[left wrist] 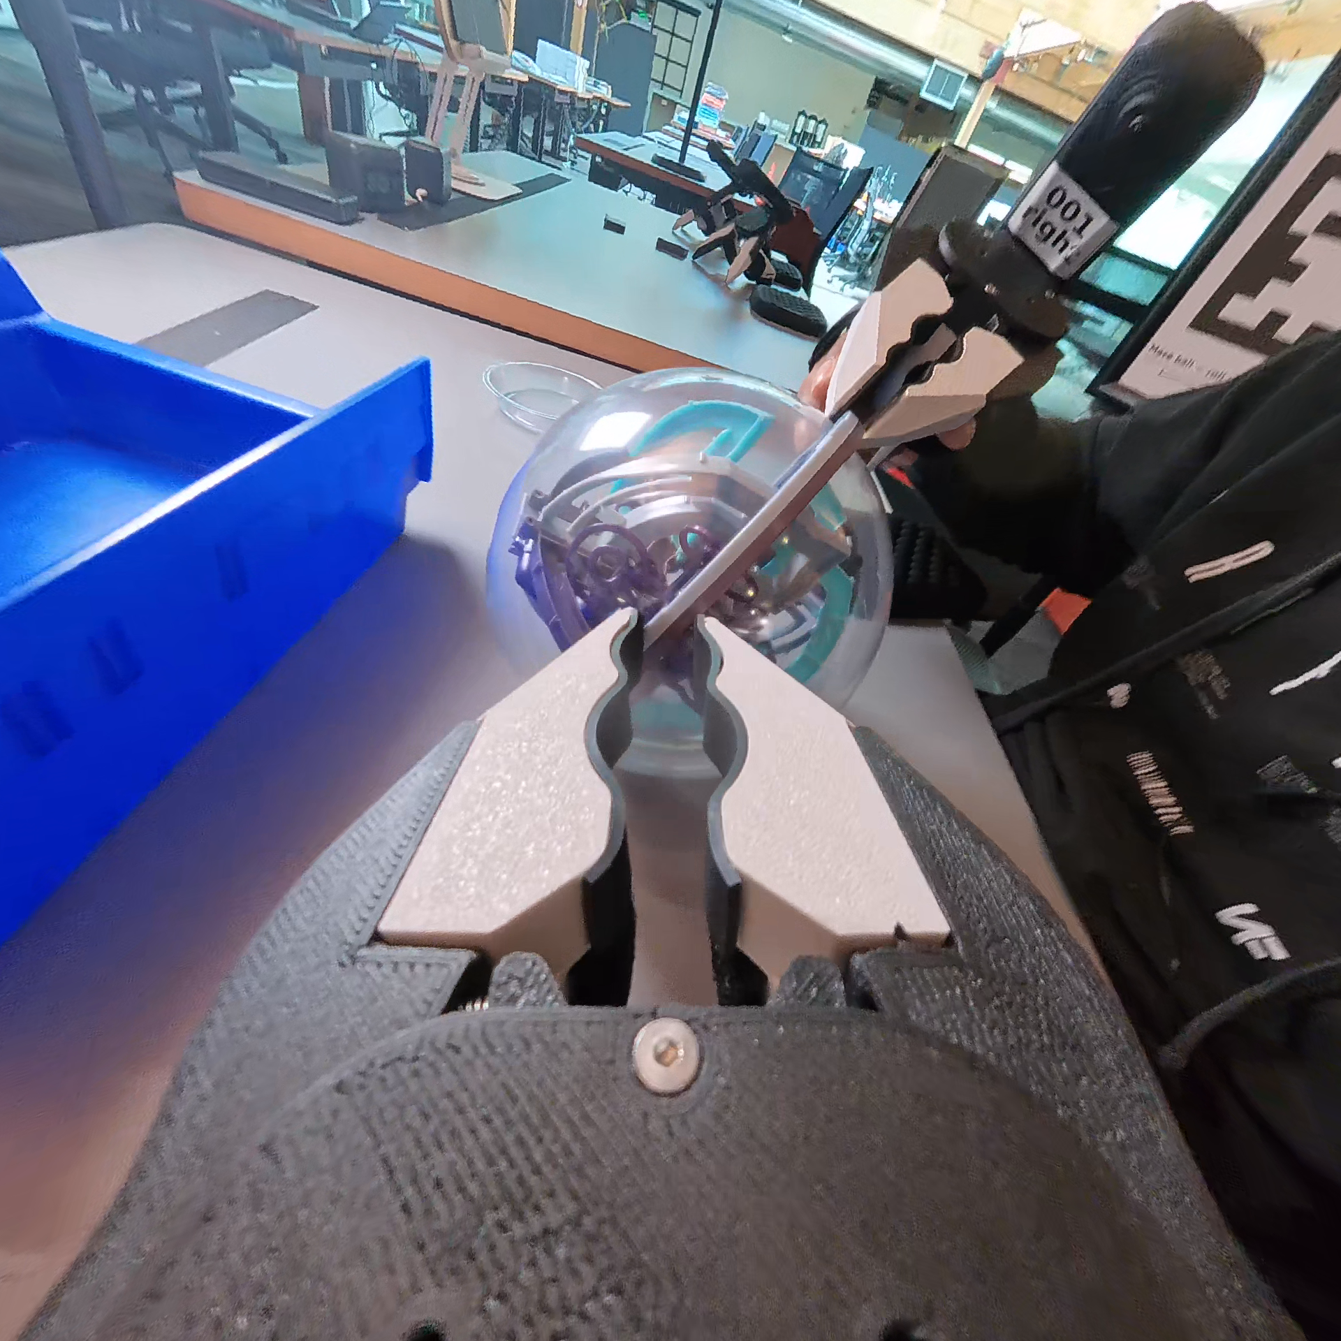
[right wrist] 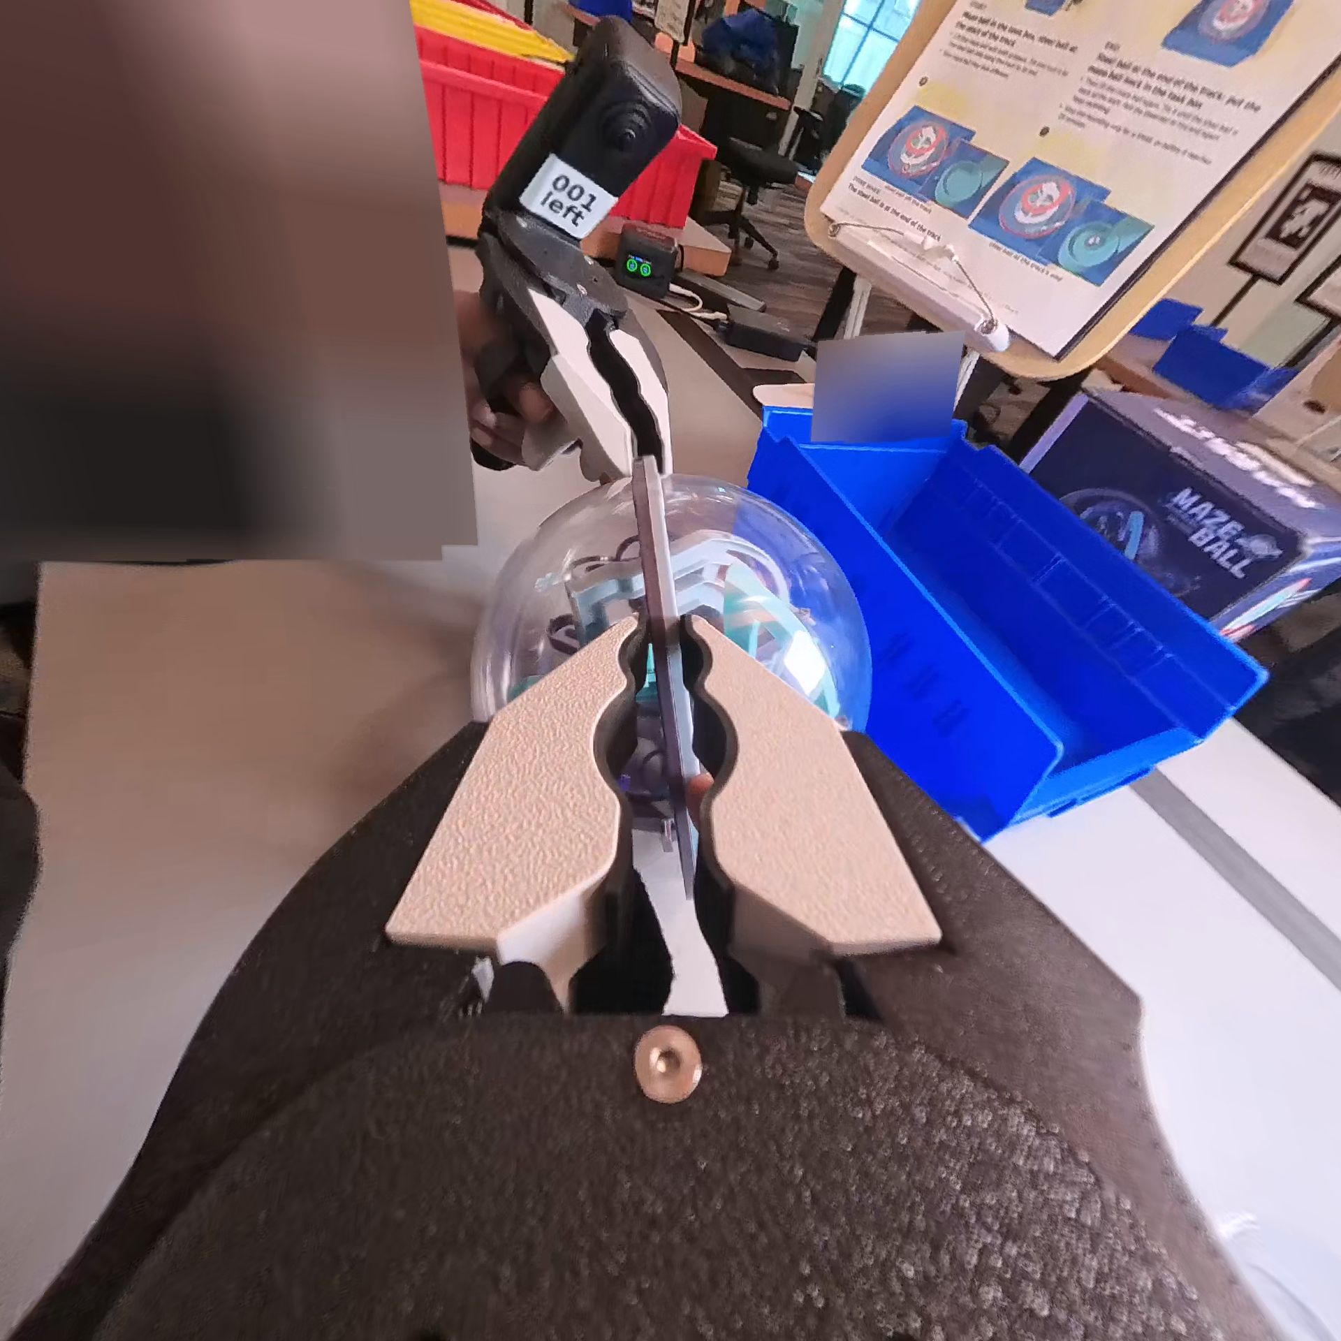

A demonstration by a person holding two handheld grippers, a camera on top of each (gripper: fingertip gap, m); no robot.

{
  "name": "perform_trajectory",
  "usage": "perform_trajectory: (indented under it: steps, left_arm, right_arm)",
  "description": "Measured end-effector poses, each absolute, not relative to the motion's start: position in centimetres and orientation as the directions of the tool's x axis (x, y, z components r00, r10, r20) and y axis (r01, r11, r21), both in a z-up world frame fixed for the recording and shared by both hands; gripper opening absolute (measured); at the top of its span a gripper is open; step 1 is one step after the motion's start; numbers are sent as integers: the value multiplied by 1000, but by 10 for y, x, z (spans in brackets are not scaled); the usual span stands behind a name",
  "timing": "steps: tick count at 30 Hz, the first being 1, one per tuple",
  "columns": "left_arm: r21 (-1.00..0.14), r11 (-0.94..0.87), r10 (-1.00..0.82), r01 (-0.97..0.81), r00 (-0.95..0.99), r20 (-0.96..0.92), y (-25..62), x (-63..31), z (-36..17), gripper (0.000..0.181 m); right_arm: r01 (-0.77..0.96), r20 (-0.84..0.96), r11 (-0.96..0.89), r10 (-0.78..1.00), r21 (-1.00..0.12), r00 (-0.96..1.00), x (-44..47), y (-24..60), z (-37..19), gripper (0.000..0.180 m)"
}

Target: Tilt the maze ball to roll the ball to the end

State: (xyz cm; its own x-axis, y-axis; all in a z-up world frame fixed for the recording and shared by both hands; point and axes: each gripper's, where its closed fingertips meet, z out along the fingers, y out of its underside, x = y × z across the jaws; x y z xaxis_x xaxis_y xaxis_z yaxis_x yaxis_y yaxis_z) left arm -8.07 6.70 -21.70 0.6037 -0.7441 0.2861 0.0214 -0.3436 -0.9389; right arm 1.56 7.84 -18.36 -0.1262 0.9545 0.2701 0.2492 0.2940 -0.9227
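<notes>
I count one maze ball (left wrist: 689, 522), a clear sphere with grey, teal and purple tracks inside, held up just above the grey counter (left wrist: 326, 834) between my two claws. A thin flat rim (left wrist: 747, 540) runs around the sphere like a ring, and both claws have it. My left claw (left wrist: 667, 628) is narrowed down on the near end of that rim, fingertips pinching it. My right claw (right wrist: 664, 631) is likewise narrowed onto the rim at the opposite side, the flat edge running between its fingers (right wrist: 551, 784). I can just make out one small shiny bead (left wrist: 751, 593) among the tracks, but I cannot tell which channel it sits in.

Around it: one blue bin (left wrist: 218, 551) on the counter just beside the sphere, open at the top. One clear shallow dish (left wrist: 530, 392) lies on the counter beyond the sphere. One dark printed box (right wrist: 1190, 508) stands behind the bin, and one instruction board (right wrist: 1074, 145) leans above it. Farther back are red bins (right wrist: 493, 109).

The rim and my own fingers cut straight across my line of sight in both wrist views, hiding much of the maze interior. A dark sleeve (left wrist: 1197, 726) fills the right side of the left wrist view.
</notes>
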Motion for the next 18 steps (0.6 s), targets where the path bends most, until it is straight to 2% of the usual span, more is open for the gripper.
perform_trajectory:
  steps: [4,12,18]
  left_arm:
    - [-904,-419,-728,81,565,389,70,-78,-211,12]
    - [-875,-474,-716,93,537,445,74,-73,-203,11]
    - [-888,-456,-742,62,524,418,73,-65,-197,10]
  right_arm:
    - [235,171,196,977,-952,-124,19,83,-180,6]
    - [204,55,78,992,-976,-113,29,90,-178,6]
    - [141,90,107,989,-984,-121,40,86,-183,5]
